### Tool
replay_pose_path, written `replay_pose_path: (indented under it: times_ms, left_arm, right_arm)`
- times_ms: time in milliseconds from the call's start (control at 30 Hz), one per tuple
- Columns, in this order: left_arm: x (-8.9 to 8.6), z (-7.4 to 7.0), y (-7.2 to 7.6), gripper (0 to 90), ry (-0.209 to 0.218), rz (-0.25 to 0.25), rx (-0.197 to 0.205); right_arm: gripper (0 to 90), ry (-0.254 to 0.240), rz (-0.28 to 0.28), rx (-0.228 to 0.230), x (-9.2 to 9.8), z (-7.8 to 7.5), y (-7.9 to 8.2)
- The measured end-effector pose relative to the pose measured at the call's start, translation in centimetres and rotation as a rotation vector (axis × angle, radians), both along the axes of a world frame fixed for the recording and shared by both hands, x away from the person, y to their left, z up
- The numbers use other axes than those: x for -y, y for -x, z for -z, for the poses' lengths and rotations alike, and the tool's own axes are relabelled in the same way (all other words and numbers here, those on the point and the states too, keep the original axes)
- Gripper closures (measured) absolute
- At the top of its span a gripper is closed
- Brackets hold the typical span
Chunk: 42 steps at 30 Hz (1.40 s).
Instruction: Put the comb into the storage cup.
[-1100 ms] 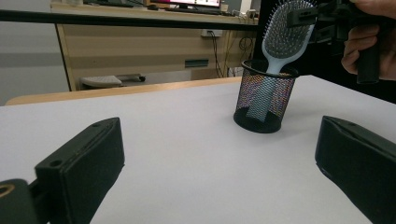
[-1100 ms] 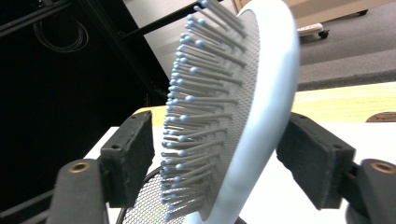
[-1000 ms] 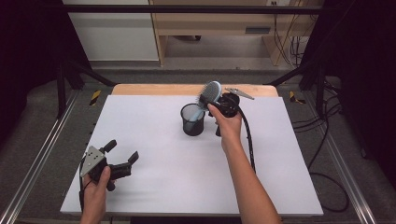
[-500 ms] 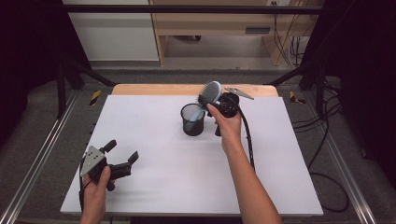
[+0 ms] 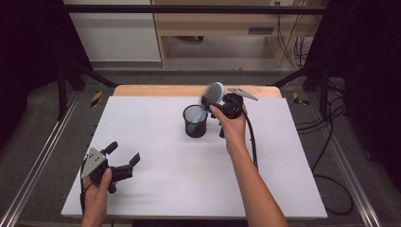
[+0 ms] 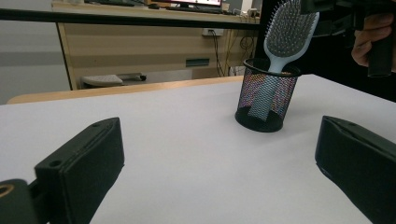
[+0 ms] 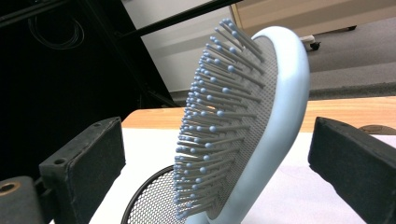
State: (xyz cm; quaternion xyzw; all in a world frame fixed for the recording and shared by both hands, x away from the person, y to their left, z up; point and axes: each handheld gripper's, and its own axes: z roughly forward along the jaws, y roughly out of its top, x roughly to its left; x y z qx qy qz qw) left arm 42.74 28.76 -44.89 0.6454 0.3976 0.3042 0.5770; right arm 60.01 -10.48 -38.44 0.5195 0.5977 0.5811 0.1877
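On the white table [image 5: 156,189], a black mesh cup [image 5: 195,121] is standing near the far edge with a pale blue hairbrush [image 5: 213,93] leaning in it, handle down, head sticking out. Around that head the right gripper [image 7: 219,154] is spreading its 2 jaws, which have just been opening and are clear of the brush, while the left gripper [image 5: 124,158] is idling wide open and empty at the near left. Light, rigid and smooth, the brush is probably easiest to grip across its head's edges.

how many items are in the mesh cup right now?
1. A light-blue hairbrush stands handle-down in the black mesh cup near the table's far edge, head leaning out over the rim. The mesh shows nothing else inside, though something small at the bottom could be hidden.
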Motion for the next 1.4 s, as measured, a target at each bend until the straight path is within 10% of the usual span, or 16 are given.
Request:
replay_pose_path:
  times_ms: [1033,1400]
  left_arm:
    - [-0.1,0.0,0.0,1.4,-0.008,-0.009,0.001]
    - [-0.5,-0.1,0.1,1.4,-0.01,-0.015,0.005]
  right_arm:
    - [4.4,0.163,-0.004,0.092,1.8,-2.9,2.7]
    - [3.6,0.237,0.007,0.211,4.1,-4.5,4.5]
